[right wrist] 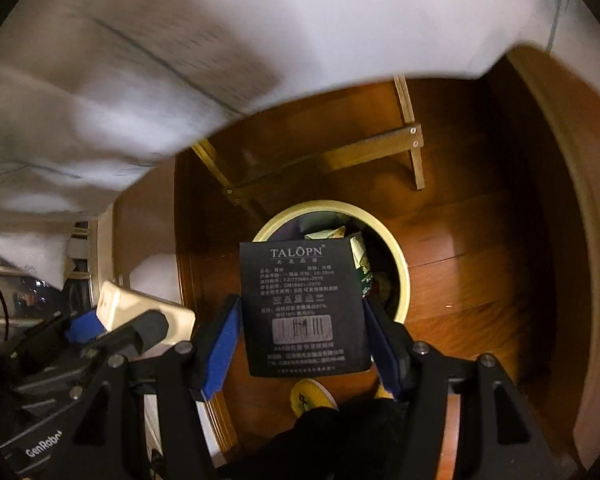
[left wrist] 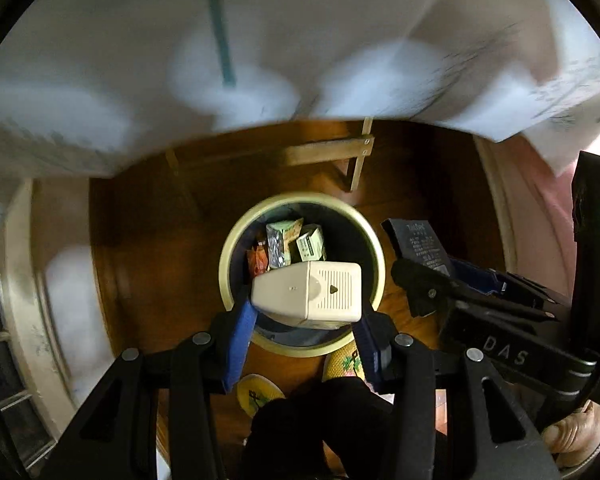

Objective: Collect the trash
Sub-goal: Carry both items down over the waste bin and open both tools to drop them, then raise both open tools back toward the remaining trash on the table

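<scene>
A round bin (left wrist: 229,248) with a cream rim stands on the wooden floor, with several packets inside. My left gripper (left wrist: 306,314) points down over it, shut on a cream plastic box (left wrist: 312,292) with a vent grille, pinched between the blue pads. My right gripper (right wrist: 304,320) is shut on a black TALOPN card package (right wrist: 300,300) and hangs over the near edge of the same bin (right wrist: 404,280). In the right wrist view the left gripper (right wrist: 112,328) and its cream box (right wrist: 140,312) show at the lower left.
A white cloth with printed sheets (left wrist: 260,40) hangs over the upper part of both views. A wooden frame (right wrist: 380,148) stands just beyond the bin. A person's yellow slippers (left wrist: 258,394) and dark trouser legs are close below the bin. Cream furniture edges flank the floor.
</scene>
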A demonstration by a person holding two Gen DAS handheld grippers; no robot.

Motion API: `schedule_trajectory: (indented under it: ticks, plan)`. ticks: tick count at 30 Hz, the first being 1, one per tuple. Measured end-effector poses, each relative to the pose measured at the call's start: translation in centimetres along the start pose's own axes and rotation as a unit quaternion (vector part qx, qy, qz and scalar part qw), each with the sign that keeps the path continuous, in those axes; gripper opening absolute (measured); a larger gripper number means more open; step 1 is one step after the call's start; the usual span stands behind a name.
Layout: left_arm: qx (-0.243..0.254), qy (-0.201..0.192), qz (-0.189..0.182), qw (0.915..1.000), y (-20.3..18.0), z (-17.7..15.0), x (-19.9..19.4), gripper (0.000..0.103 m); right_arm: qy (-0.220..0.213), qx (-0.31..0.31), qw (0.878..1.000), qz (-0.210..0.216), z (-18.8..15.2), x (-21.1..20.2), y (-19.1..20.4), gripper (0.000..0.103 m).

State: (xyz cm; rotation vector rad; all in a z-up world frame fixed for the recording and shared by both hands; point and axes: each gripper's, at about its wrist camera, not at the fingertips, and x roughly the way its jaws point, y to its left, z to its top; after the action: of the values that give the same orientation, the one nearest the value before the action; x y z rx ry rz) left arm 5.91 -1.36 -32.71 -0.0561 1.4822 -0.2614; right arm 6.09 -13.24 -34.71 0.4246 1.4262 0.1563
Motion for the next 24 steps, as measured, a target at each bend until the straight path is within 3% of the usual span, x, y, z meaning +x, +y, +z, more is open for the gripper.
schedule_trajectory:
  ticks: [2,5,13,24]
  plan:
    - [-0.004,0.001,-0.002,1.0,0.6,0.1,1.0,0.073,0.001,-0.002,1.0,-0.003,0.0,1.0,-0.2,0.063]
    - [-0.007,-0.008,0.011,0.9999,1.1,0.3,1.7,0.088,-0.002,-0.005,1.0,-0.015,0.0,1.7,-0.4,0.077]
    - [-0.034,-0.035,0.016,0.9987,2.8,0.5,-0.2,0.09,-0.013,-0.018,1.0,-0.019,0.5,0.4,0.7,0.079]
    - [-0.028,-0.093,0.022,0.995,2.6,-0.2,-11.8,0.09,-0.025,-0.016,0.999,-0.022,-0.3,-7.6,4.0,0.079]
